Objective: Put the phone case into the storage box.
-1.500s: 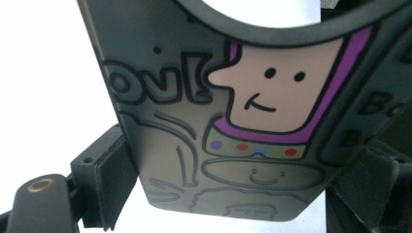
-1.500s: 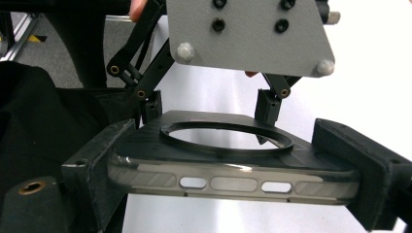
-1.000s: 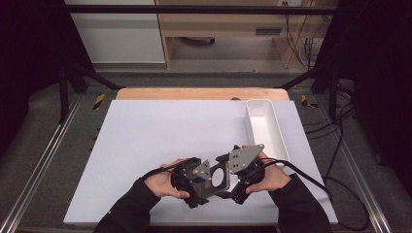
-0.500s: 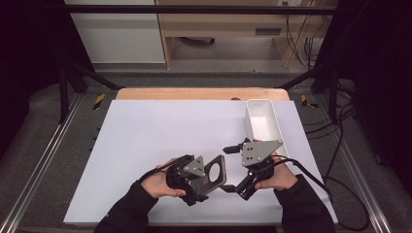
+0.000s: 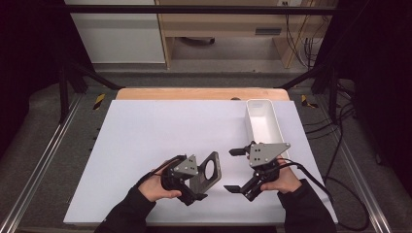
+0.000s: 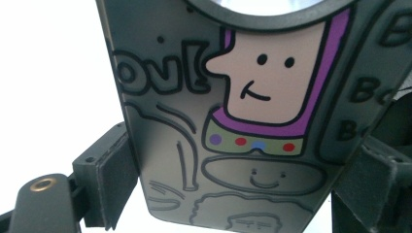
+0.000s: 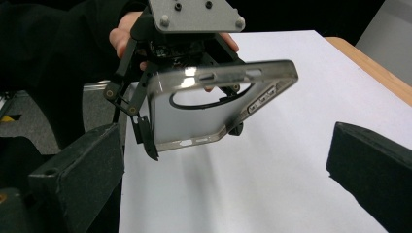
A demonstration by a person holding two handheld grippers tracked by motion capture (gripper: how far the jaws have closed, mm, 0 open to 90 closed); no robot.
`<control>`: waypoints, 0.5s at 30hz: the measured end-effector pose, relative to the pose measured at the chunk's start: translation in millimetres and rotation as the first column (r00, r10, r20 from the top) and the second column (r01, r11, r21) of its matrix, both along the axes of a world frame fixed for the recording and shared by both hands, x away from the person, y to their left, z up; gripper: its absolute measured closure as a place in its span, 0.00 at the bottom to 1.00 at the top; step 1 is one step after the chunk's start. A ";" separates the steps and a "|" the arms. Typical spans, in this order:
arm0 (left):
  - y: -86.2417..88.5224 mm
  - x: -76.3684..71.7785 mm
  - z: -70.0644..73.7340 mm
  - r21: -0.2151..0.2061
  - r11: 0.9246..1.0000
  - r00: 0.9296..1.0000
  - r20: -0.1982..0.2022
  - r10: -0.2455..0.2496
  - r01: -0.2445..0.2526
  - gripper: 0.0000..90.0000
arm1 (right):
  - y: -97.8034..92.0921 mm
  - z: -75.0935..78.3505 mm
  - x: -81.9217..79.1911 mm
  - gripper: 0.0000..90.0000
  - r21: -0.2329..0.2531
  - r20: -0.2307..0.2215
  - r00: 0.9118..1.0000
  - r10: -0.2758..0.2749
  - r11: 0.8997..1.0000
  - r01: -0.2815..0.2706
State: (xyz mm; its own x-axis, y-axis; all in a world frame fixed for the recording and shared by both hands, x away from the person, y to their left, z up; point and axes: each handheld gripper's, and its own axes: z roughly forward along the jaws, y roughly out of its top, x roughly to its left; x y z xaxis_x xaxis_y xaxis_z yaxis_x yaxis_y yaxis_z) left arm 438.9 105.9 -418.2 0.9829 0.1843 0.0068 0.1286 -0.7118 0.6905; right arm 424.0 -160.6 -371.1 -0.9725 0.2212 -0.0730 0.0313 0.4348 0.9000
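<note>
A grey translucent phone case (image 5: 208,170) printed with cartoon figures is held just above the white mat, near its front edge. My left gripper (image 5: 196,187) is shut on it, its pads pressing the two long sides of the case (image 6: 233,121). In the left gripper view the left gripper (image 6: 240,187) clamps the case's lower part. My right gripper (image 5: 235,170) stands open a short way to the right, jaws wide apart and pointed at the case. The right gripper view looks between the open right gripper (image 7: 226,174) at the case (image 7: 194,116), which shows its hollow inner side.
A long white tray (image 5: 262,125) stands at the back right of the white mat (image 5: 145,141). A wooden table edge (image 5: 194,93) runs behind the mat. Cables trail off to the right past the right hand.
The two grippers were close together at the case. My right gripper has drawn away to the right and now stands open; the left keeps hold of the case.
</note>
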 end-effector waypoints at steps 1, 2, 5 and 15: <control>0.7 -0.5 -0.4 -0.005 1.000 1.000 0.008 0.003 -0.003 0.13 | -0.2 -0.9 0.2 0.01 0.002 0.000 1.000 0.001 1.000 -0.001; 1.2 -0.5 -0.8 -0.011 1.000 1.000 0.002 0.003 -0.003 0.13 | -0.5 -2.0 0.2 0.01 0.004 -0.004 1.000 0.001 1.000 -0.001; 2.2 -0.6 -1.1 -0.037 0.999 1.000 -0.002 0.005 -0.005 0.13 | -1.1 -5.7 0.2 0.01 0.013 -0.013 1.000 -0.002 1.000 0.003; 1.2 -2.0 -3.7 -0.071 0.997 1.000 -0.010 0.005 -0.006 0.13 | -0.5 -18.2 -0.3 0.01 0.025 -0.032 0.999 -0.011 1.000 0.011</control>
State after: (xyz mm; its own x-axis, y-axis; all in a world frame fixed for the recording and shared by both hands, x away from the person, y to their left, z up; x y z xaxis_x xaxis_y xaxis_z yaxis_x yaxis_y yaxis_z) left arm 436.9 107.1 -421.9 0.9818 0.1891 -0.0156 0.1389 -0.6606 0.7377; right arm 423.7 -161.1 -389.3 -0.9717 0.2333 -0.0364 0.0646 0.4111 0.9093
